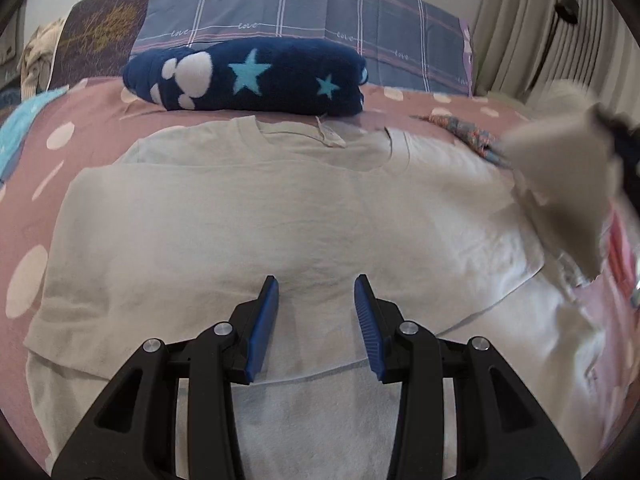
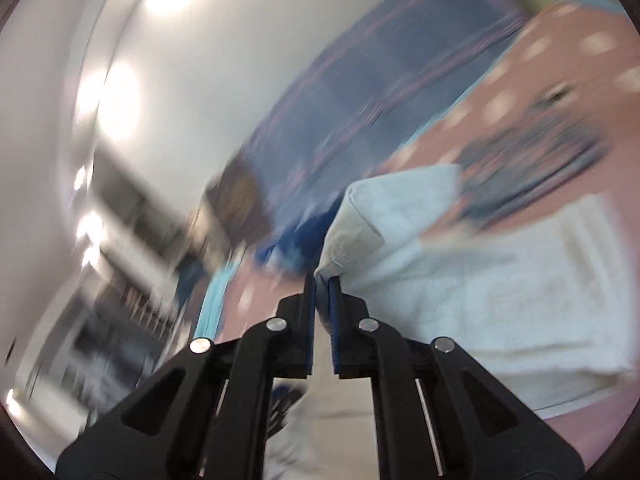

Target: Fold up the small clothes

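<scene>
Two tools work one garment on a bed. Nearest in the left wrist view, the left tool (image 1: 316,284) stands with its blue-padded fingers spread wide and nothing between them, poised low over the pale T-shirt (image 1: 256,216) — whether it touches the cloth cannot be told. The placement suggests a readiness to pin or smooth the body of the shirt while the other side is turned over. The shirt lies flat across the middle of the bed, hem toward the near edge, collar (image 1: 288,130) toward the head of the bed, with one side already lying doubled over the body.

At the right-hand edge of the bed the right tool (image 2: 322,278) has its fingers drawn narrow and pinched on an edge of the shirt (image 2: 360,216), lifting it clear of the dotted pink bedcover (image 1: 92,108); heavy blur in both views indicates that this raised flap is in motion. Judged from this, the step in hand is the fold of the right side inward — the cloth is held high so that it can be carried across without dragging.

Beyond the collar rests a rolled navy blanket with stars (image 1: 256,76), and behind it, at the head of the bed, a plaid pillow (image 1: 320,12).
</scene>
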Motion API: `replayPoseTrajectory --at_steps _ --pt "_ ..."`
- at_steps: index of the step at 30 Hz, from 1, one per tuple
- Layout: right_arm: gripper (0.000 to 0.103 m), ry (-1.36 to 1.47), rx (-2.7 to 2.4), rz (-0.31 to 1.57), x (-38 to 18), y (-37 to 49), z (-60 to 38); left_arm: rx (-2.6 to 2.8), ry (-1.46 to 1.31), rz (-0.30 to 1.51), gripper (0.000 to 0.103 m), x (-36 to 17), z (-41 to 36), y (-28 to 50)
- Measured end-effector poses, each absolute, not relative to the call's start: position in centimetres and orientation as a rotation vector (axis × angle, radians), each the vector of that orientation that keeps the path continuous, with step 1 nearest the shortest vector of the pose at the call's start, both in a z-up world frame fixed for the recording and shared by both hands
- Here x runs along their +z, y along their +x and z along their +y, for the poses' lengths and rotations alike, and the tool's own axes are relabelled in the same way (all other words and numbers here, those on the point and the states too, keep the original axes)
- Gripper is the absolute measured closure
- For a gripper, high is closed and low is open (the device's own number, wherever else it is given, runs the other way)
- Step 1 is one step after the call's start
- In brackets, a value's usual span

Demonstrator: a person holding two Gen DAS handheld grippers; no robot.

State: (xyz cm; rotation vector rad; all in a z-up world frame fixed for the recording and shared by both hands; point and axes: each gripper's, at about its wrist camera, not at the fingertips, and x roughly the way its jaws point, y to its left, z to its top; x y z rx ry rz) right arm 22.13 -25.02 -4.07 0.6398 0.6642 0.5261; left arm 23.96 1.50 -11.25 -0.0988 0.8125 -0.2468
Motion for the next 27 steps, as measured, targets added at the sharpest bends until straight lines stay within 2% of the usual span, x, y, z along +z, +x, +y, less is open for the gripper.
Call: replayPoseTrajectory --at_steps 6,9,14,15,16,17,24,25,26,27 --pt "0.097 0.406 0.540 0.871 -9.8 23.2 -18.1 -0.341 -0.223 0.787 0.062 -9.8 4.7 22.9" --pt "0.092 0.367 0.546 0.915 -11.1 22.5 -17.9 -0.400 -0.314 0.802 0.062 -9.6 5.6 23.3" --pt "0.091 0.309 0.536 0.916 -11.3 21.5 -16.9 -0.544 -0.436 0.894 0.059 -10.0 3.8 24.3" --pt "0.091 0.301 0.534 0.916 -11.4 21.6 -16.9 -0.560 -0.442 0.919 0.057 -10.2 3.1 24.6" --pt "0.091 0.296 0.534 0.915 -11.3 21.5 -16.8 -0.557 -0.447 0.944 0.048 -10.4 2.4 25.1" --pt "0.092 0.287 0.532 0.912 -11.3 21.4 -16.7 -0.552 -0.450 0.953 0.046 -10.4 1.9 25.4" --pt "0.095 0.240 0.543 0.869 -10.8 21.0 -16.2 -0.505 -0.556 1.101 0.046 -12.3 -0.9 29.4" --pt "0.095 0.223 0.543 0.858 -10.5 20.6 -16.0 -0.504 -0.562 1.100 0.053 -12.3 -1.1 29.6" --pt "0.096 0.201 0.546 0.847 -10.3 20.4 -15.8 -0.516 -0.564 1.098 0.090 -12.3 -1.3 29.8" --pt "0.097 0.191 0.551 0.847 -10.3 20.4 -15.6 -0.533 -0.560 1.102 0.099 -12.0 -1.7 30.0"
